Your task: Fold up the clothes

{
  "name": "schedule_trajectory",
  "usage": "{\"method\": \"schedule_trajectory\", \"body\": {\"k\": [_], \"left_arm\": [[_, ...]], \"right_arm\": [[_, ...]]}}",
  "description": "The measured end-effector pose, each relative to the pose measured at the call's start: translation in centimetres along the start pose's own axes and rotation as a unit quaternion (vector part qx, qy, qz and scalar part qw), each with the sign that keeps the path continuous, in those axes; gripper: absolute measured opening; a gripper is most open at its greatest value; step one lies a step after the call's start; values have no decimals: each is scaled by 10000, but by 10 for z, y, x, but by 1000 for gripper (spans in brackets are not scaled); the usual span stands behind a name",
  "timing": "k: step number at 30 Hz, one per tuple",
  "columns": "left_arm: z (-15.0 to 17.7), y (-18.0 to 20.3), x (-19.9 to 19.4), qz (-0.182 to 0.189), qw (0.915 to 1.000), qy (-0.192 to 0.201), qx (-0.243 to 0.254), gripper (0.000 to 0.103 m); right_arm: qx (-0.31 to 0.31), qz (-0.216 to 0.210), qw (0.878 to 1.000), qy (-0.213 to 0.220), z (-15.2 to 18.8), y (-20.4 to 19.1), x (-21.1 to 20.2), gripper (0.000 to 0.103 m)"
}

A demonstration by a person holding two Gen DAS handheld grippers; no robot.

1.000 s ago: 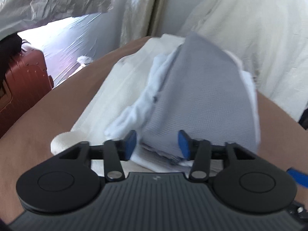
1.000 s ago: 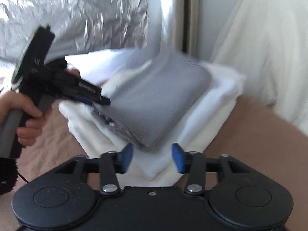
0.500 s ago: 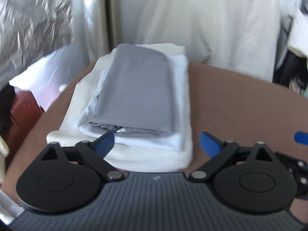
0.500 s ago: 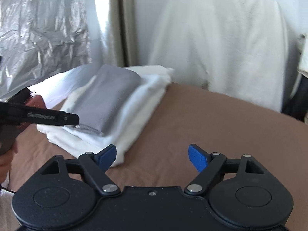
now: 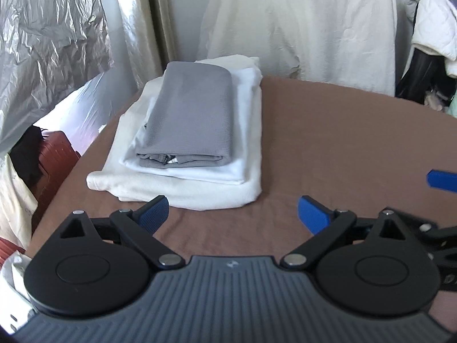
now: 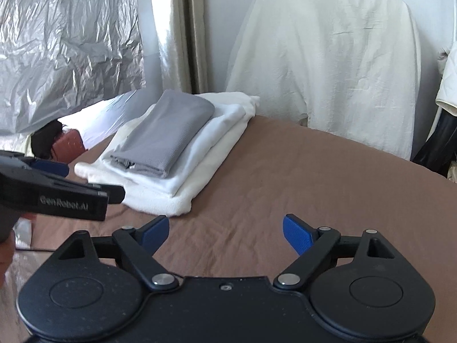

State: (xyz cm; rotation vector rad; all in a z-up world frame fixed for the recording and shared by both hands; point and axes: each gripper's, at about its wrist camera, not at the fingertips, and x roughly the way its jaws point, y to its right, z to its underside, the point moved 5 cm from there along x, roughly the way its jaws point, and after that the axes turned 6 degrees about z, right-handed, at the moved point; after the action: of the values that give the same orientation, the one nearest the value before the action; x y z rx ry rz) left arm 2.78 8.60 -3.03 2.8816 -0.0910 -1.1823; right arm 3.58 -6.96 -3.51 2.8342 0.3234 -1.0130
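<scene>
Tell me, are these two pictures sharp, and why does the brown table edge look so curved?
Left wrist view: sharp; the folded gray garment shows its weave, and the brown table edge bows from the fisheye lens. Right wrist view: also sharp on the gray garment; the left tongs at the frame's edge look slightly soft. Daylight glares on the crinkled silver sheet.

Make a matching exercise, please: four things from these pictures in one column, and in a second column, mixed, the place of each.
Things:
1. grey garment
2. white garment
3. cream garment
4. brown cover

Places:
A. bottom of the pile
B. under the whole pile
C. top of the pile
D. middle of the pile

Pairs: 1-C, 2-D, 3-A, 4-B
</scene>
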Motion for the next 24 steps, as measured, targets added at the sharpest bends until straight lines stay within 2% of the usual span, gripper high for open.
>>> {"method": "schedule_trajectory", "body": {"k": [4,7,10,24], "left_arm": [[4,8,-8,49,9999,80,44,99],[6,12,-9,178,9998,91,-81,99],[7,17,-5,99,9999,16,7,99],[11,13,10,-77,9998,-140,-67,99]], "right_arm": [[153,3,9999,48,5,0,-7,91],[154,317,9994,-4,10,3,-8,91],[141,480,9987,0,16,5,-11,91],[25,523,9985,159,18,9,-14,91]]}}
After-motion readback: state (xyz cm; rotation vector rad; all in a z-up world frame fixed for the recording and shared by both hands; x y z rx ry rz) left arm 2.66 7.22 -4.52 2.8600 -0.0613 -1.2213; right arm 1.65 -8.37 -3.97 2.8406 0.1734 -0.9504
